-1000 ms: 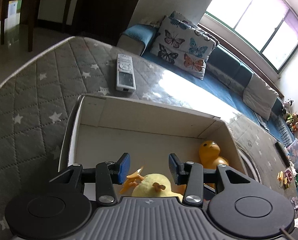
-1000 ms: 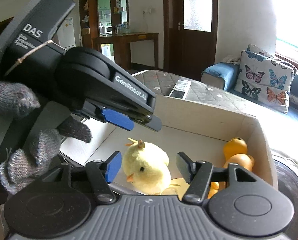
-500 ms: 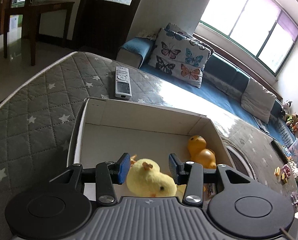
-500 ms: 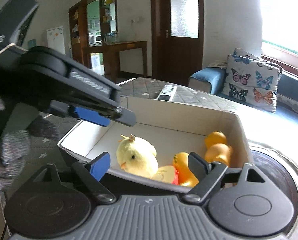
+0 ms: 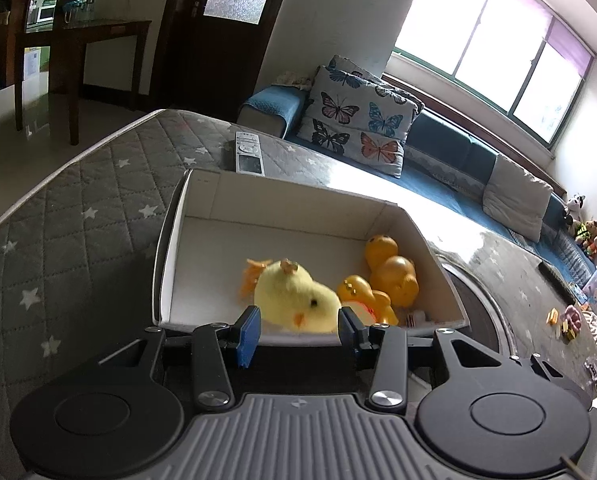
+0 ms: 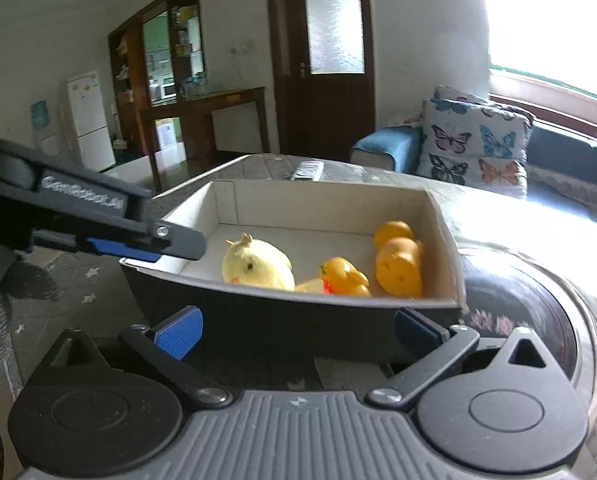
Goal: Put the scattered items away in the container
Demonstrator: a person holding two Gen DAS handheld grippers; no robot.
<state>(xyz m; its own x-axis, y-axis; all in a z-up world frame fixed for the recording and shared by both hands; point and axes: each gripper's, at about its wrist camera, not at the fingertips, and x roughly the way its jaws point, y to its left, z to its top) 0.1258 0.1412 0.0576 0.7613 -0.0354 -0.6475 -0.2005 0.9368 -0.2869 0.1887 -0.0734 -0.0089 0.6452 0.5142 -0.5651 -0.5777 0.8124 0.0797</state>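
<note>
a: where are the toys sitting right now?

b: they are all lying inside the box [image 5: 282, 204], the open white-lined container with dark outer walls. the yellow plush chick [image 5: 294, 300] is lying near the front wall, seen from the left wrist, with its orange feet sticking out behind it. just beside it a small orange duck [image 5: 358, 292] is leaning over something white and red, and a bigger orange rubber duck [image 5: 394, 272] is sitting in the corner by the right wall.

a: and the left tongs [image 5: 298, 330]?

b: they are hanging just outside the front wall of the box, their blue pads standing a moderate way apart with nothing between them. the chick is showing past the gap, but it is lying in the box, not gripped.

a: what about the right tongs [image 6: 298, 332]?

b: their jaws are opening, already spread very wide, and nothing is sitting between them. they are hovering in front of the dark outer wall of the box. in that view the chick [image 6: 256, 266] is resting on the box floor, apart from both pads.

a: where is the box standing?

b: it is resting on a grey quilted star-patterned cover [image 5: 78, 208], with a remote control [image 5: 248, 156] lying just beyond its far wall.
</note>
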